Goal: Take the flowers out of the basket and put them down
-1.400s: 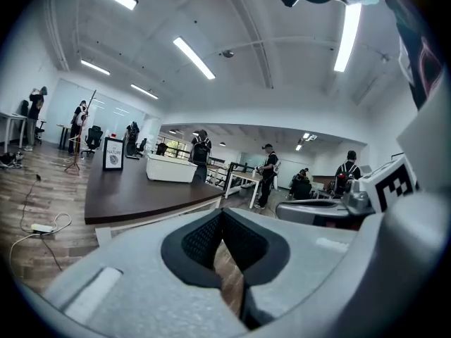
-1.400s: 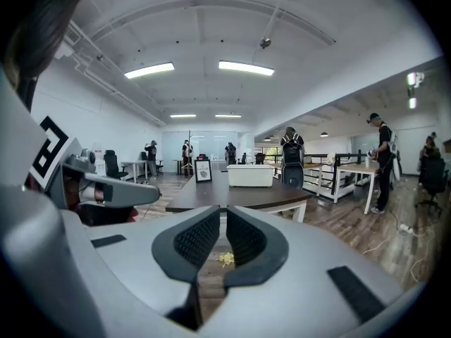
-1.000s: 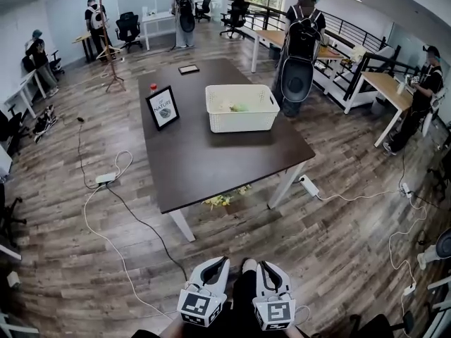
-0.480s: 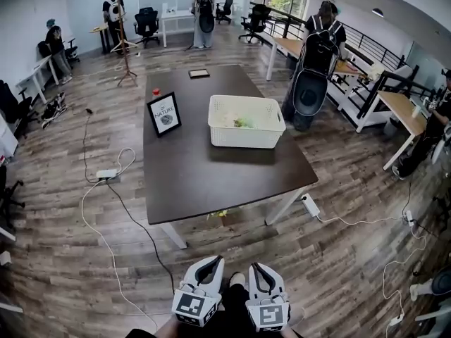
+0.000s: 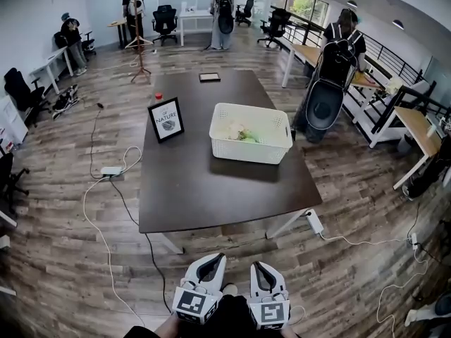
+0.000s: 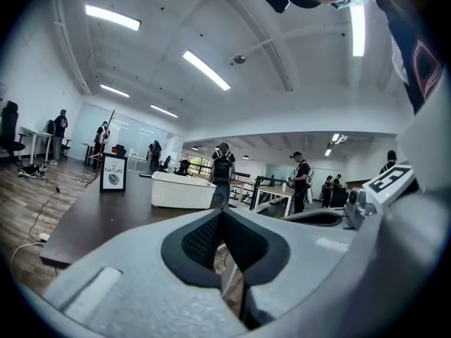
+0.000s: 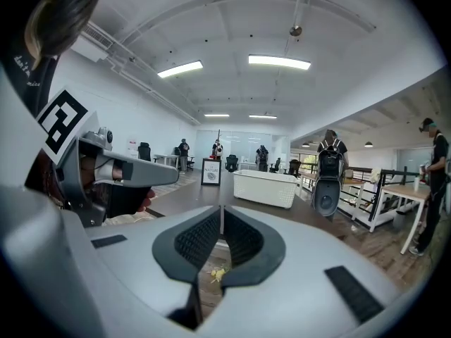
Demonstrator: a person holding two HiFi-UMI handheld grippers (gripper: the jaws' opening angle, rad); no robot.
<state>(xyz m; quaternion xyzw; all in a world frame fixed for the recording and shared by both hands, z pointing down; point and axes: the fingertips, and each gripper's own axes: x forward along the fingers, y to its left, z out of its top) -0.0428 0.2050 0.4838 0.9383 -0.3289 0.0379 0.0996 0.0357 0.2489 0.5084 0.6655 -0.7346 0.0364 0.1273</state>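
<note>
flowers (image 5: 238, 133): in basket (image 5: 251, 151) on counter (image 5: 204, 189) | likely light, soft, crushable; grip stems gently | left gripper (image 6: 222, 213), right gripper (image 7: 220, 210): both together, empty, short of counter

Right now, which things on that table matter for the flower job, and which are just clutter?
Job: white basket, flowers inside it, dark table.
Lying about: framed sign, small red object, flat dark device at the far end.
</note>
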